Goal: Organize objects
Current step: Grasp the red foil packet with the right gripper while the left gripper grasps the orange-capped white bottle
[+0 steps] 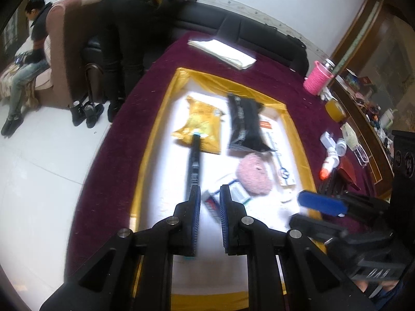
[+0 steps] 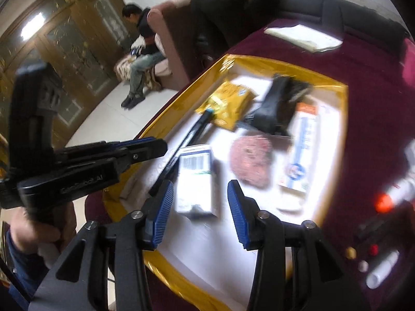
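Note:
A white mat with a yellow border [image 1: 160,119] lies on the maroon table. On it lie a yellow snack bag [image 1: 199,127], a black pouch [image 1: 243,124], a pink scrubber [image 1: 255,175], a packaged toothbrush [image 1: 280,153], a long black pen [image 1: 194,163] and a small white box [image 2: 195,178]. My left gripper [image 1: 210,202] is open above the box and pen and holds nothing. My right gripper [image 2: 201,197] is open, its jaws on either side of the white box, above it. The right gripper also shows at the right of the left wrist view [image 1: 321,204].
A folded white paper [image 1: 223,51] lies at the far end of the table [image 1: 285,83]. A pink cup [image 1: 317,77], a jar, bottles and small clutter stand along the right side. Two people are by the sofas [image 1: 67,51] beyond the table.

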Demonstrator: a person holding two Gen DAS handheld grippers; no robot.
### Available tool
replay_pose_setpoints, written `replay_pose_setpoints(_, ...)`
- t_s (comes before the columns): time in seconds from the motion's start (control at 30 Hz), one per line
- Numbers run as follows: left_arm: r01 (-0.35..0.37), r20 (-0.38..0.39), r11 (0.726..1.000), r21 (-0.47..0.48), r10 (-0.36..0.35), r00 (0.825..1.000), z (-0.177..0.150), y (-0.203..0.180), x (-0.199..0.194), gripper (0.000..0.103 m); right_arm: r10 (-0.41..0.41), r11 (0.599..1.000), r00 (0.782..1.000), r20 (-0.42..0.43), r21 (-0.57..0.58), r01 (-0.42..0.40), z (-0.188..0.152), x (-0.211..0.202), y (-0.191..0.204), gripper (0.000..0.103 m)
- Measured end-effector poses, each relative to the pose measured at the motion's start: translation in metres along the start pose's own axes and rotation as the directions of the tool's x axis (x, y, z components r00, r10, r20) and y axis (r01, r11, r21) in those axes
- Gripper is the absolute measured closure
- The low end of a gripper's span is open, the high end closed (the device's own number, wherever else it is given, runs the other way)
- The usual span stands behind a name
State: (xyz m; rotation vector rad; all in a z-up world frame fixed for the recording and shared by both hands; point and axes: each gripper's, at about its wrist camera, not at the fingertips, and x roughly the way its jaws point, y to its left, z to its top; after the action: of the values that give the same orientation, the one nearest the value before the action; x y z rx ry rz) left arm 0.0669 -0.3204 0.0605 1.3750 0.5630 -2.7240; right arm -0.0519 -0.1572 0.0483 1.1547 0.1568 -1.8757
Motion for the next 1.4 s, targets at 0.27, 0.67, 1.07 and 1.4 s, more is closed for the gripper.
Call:
replay_pose_setpoints(0.27, 0.037, -0.051, 0.992, 0.12, -0.031, 0.998, 0.002, -0.074, 0.015, 0.09, -0.013, 0.989, 0.996, 0.09, 0.151, -0.001, -0.035, -0.071, -0.082, 0.061)
replay_pose_setpoints(0.67, 0.083, -0.144, 0.92, 0.383, -0.03, 0.989, 0.022, -0.226, 0.085, 0.057, -0.177, 0.9, 0.962, 0.207, 0.43, 0.073, -0.082, -0.157, -0.216, 0.059)
replay_pose_setpoints(1.07, 0.021, -0.212, 0.854, 0.52, 0.106, 0.971, 0.033, -0.288, 0.183, 0.058, -0.197, 0.843, 0.962, 0.189, 0.533, 0.068, -0.101, -0.168, -0.265, 0.059)
replay_pose_setpoints(1.4, -0.015, -0.178, 0.846, 0.534, 0.129, 0.975, 0.024, -0.273, 0.169, 0.081, -0.267, 0.795, 0.957, 0.11, 0.587, 0.154, -0.078, -0.154, -0.285, 0.049)
